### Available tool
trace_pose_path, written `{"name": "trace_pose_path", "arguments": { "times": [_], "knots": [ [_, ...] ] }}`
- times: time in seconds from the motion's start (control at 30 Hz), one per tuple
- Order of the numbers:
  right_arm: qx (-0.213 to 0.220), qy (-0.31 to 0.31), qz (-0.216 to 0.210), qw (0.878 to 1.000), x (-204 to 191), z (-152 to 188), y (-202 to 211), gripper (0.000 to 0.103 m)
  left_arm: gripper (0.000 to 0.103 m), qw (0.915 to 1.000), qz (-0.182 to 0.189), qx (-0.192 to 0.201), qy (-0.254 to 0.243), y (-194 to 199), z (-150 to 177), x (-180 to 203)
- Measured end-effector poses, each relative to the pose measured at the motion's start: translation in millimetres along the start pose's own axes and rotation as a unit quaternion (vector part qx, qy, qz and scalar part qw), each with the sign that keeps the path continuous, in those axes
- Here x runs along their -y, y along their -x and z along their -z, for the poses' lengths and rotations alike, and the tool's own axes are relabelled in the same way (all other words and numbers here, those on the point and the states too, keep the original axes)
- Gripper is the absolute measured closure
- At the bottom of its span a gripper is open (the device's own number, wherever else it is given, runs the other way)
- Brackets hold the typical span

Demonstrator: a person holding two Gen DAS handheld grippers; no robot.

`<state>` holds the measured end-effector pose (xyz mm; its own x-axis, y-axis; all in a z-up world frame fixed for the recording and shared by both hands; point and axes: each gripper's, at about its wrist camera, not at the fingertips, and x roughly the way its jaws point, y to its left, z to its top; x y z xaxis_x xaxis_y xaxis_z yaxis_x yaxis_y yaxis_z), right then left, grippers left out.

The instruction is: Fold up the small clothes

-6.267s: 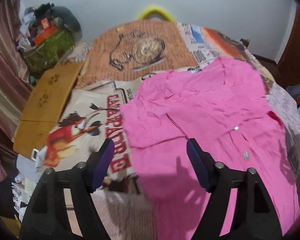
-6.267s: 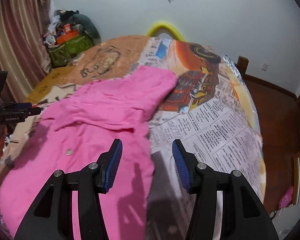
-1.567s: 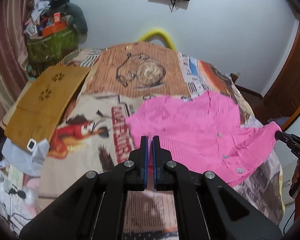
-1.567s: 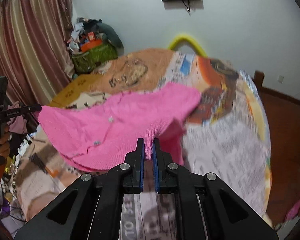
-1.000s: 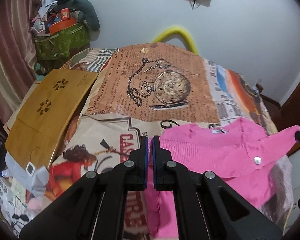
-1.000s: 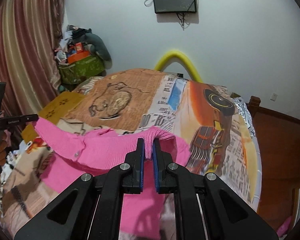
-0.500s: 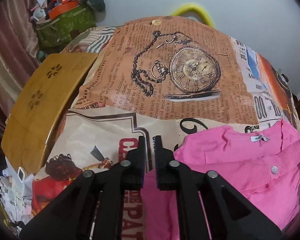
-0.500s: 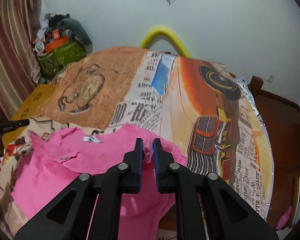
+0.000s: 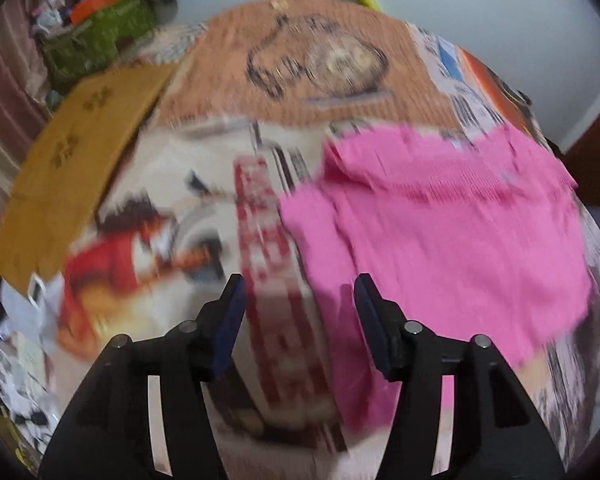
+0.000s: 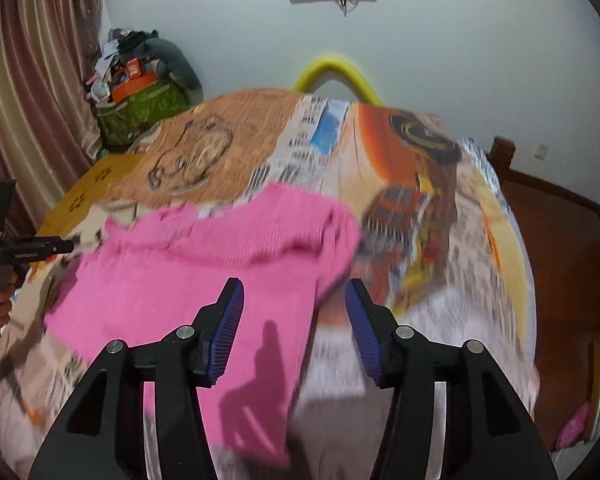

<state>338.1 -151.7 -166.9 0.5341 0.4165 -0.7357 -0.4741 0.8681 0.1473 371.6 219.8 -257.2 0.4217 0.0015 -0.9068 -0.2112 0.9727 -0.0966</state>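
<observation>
Left gripper [image 9: 298, 308]: black arms, blue-padded fingers [image 9: 230, 316] spread apart, holding nothing, poised above the printed bedspread [image 9: 260, 240] at the garment's left edge. Right gripper [image 10: 294, 314]: blue-padded fingers [image 10: 228, 320] likewise apart and empty, above the garment's right edge. Pink knitted cardigan [image 10: 204, 276]: folded over on itself, lying flat on the bed, its ribbed edge towards the far side. Yellow-brown wooden board [image 9: 80, 160]: left of the bedspread. Green bag [image 10: 140, 112]: in the far corner beside the curtain.
</observation>
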Motion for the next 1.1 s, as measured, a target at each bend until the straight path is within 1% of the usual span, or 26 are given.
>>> {"name": "trace_pose_path", "arguments": {
  "times": [0.1,0.17,0.23,0.27,0.33,0.4,0.43,0.47,0.57,0.67,0.8,0.87,0.97,1.1],
  "knots": [
    [-0.021,-0.008,-0.003,1.000,0,24,1,0.053,0.048,0.9994,0.030,-0.014,0.007,5,25,6],
    [-0.032,-0.027,-0.014,0.999,3,36,-1,0.053,0.043,0.9990,0.041,-0.018,0.000,4,38,14],
    [-0.045,-0.037,-0.025,0.998,2,47,-5,0.053,0.042,0.9993,0.027,-0.020,-0.017,0,46,25],
    [-0.052,-0.039,-0.028,0.998,1,51,-8,0.053,0.042,0.9995,0.012,-0.016,-0.026,-1,48,31],
    [-0.050,-0.030,-0.020,0.998,-4,53,-11,0.053,0.043,0.9995,0.007,-0.009,-0.029,-1,47,37],
    [-0.049,-0.028,-0.024,0.998,-5,49,-13,0.056,0.061,0.9994,0.009,-0.004,-0.033,-1,45,42],
    [-0.051,-0.027,-0.029,0.998,-7,49,-13,0.069,0.086,0.9993,0.018,-0.007,-0.033,-3,43,43],
    [-0.056,-0.025,-0.032,0.998,-9,49,-14,0.082,0.095,0.9991,0.025,-0.019,-0.027,-5,41,43],
    [-0.069,-0.009,-0.033,0.997,-16,51,-19,0.091,0.097,0.9995,0.014,-0.011,-0.026,-3,41,48],
    [-0.061,-0.018,-0.041,0.997,-18,58,-12,0.094,0.098,0.9994,0.014,0.000,-0.030,7,50,49],
    [-0.054,-0.014,-0.045,0.997,-21,68,2,0.096,0.098,0.9993,0.021,0.014,-0.027,28,60,44],
    [-0.052,-0.017,-0.046,0.997,-23,73,10,0.096,0.098,0.9993,0.028,0.017,-0.021,38,65,41],
    [-0.050,-0.024,-0.049,0.997,-26,83,21,0.096,0.098,0.9991,0.029,0.022,-0.022,52,79,39],
    [-0.049,-0.035,-0.055,0.997,-32,99,38,0.096,0.098,0.9990,0.036,0.018,-0.021,63,97,35]
  ]
}}
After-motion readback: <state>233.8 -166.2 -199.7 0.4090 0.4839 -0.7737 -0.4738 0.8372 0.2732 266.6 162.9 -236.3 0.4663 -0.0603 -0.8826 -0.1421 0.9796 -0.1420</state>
